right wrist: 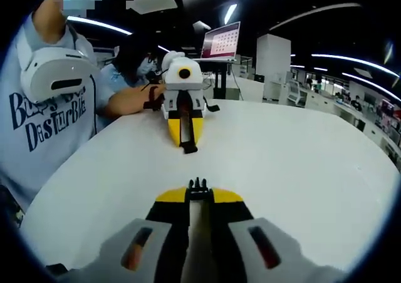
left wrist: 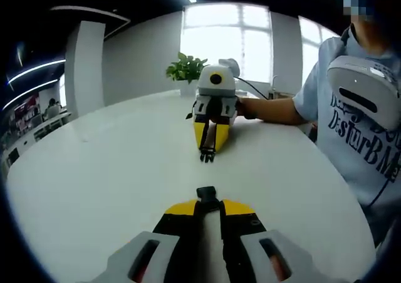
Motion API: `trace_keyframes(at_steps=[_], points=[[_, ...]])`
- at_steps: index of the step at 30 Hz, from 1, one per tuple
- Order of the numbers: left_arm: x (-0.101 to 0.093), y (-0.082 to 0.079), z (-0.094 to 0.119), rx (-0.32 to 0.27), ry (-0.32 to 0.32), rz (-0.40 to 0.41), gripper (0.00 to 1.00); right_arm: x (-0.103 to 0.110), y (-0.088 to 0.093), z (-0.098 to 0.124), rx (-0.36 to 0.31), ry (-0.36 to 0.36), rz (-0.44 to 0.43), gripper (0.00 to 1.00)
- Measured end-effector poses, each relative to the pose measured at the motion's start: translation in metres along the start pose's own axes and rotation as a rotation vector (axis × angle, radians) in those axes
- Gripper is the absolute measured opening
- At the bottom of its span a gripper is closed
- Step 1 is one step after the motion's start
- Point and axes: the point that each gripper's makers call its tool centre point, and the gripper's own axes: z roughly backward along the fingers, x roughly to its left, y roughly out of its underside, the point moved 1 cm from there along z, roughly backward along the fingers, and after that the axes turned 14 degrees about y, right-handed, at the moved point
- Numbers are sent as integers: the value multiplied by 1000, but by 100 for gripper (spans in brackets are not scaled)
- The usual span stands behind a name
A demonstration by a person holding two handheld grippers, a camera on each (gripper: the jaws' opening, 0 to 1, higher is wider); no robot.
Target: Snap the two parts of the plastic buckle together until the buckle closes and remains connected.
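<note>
**Buckle halves held apart, one in each gripper, over the white table**

Landmark: the white round table [left wrist: 113,170].

Left gripper [left wrist: 207,203]: positioned above the near part of the table in the left gripper view. Its jaws are closed on a black buckle part, the socket half [left wrist: 207,194], which protrudes just beyond the yellow jaw tips. In the right gripper view the same gripper [right wrist: 187,146] sits farther across the table, pointing toward the camera, with the socket half [right wrist: 188,148] at its tip.

Right gripper [right wrist: 198,192]: positioned above the near part of the table in the right gripper view. Its jaws are closed on the other black buckle part, the pronged half [right wrist: 198,185], prongs pointing forward. In the left gripper view this gripper [left wrist: 207,154] sits farther across the table, prongs [left wrist: 207,157] hanging at its tip.

The two halves face each other, well apart, not joined.

Surroundings: a person in a light printed T-shirt [left wrist: 357,139] stands at the table's edge. A potted plant [left wrist: 186,69] stands at the far edge of the table, before a bright window [left wrist: 225,39]. A lit screen [right wrist: 220,42] stands beyond the table.
</note>
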Motion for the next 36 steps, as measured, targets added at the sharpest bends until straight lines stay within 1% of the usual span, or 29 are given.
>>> trace_keyframes(at_steps=[7,15,19,22,26,28,31,36], points=[[-1,0,-1,-2,3,-3,11,4,0,-4,4,-7,2,11],[-2,-1,-1,-4,6,-4,11,3,0,-6,15,2,4,11],[-2,-1,-1,-5,6,-8,11,1,-2,-10,21,13,-4,11],[-2,-1,-2,-9,8,-8,11,4,-3,-14,20,7,-13,11],[-2,-2,-3,-17,11,-4,11,8,-5,-16,8,4,-3,11],[-3,-2,-4,-19,13,-5,11,8,-4,-17,-10,-2,-19,11],[-3,-2,-4,-18,12,-6,11,7,-5,-17,-13,2,-21,11],[-3,-1,-4,-21,12,-4,11,8,-12,-17,-36,1,-23,11]])
